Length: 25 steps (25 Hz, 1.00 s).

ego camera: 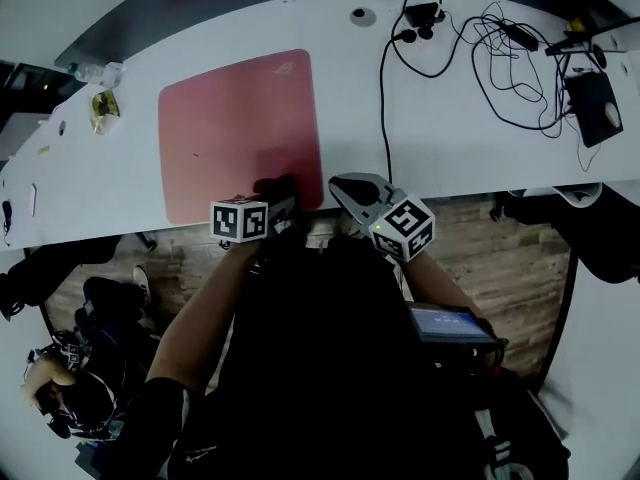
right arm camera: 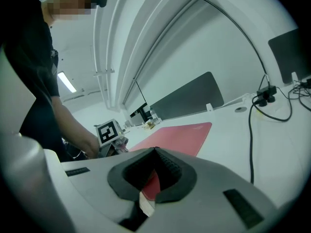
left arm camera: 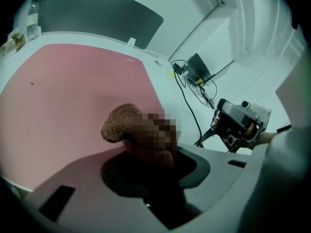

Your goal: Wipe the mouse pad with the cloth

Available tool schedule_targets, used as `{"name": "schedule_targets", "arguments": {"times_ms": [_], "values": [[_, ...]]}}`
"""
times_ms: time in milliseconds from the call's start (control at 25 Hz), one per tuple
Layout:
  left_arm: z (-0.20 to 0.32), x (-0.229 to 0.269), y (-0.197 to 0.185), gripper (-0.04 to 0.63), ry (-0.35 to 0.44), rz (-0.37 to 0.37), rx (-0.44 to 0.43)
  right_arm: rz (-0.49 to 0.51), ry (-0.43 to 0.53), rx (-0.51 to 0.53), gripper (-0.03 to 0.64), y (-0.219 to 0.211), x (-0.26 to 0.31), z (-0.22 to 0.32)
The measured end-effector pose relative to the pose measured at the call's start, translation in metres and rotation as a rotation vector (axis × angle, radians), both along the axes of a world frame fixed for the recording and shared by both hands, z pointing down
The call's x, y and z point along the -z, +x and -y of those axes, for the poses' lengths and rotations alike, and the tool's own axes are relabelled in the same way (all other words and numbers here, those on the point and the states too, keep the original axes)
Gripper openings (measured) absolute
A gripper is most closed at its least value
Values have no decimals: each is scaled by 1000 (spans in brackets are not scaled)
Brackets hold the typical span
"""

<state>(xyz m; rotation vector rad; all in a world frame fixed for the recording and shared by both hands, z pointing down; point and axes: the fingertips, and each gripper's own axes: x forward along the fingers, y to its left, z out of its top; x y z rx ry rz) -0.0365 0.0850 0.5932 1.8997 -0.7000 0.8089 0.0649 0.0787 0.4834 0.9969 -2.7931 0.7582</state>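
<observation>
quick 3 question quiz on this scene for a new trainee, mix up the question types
1. Multiple choice: what is the left gripper shut on?
A. a sponge
B. a brown cloth
C. a pen

2. True or false: the cloth is at the far edge of the mouse pad.

3. Fill in: the black cables lie on the table to the person's ___ of the mouse pad.

Key: 1 B. 2 false, it is at the near edge. 3 right.
</observation>
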Motion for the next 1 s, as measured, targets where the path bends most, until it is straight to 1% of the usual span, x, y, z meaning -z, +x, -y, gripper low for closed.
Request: {"name": "schedule_targets", "arguments": {"times_ms": [200, 440, 760, 1000], "values": [[3, 3, -22, 141, 18, 2, 42, -17, 10, 45, 23, -11, 6, 2], [9, 2, -58, 141, 7, -6, 93, -35, 22, 72, 25, -27, 12, 11], [19, 1, -126, 141, -6, 1, 150, -51, 15, 86, 25, -65, 12, 24], [25, 0, -179, 141, -5, 16, 177, -63, 14, 86, 25, -96, 11, 33]]}}
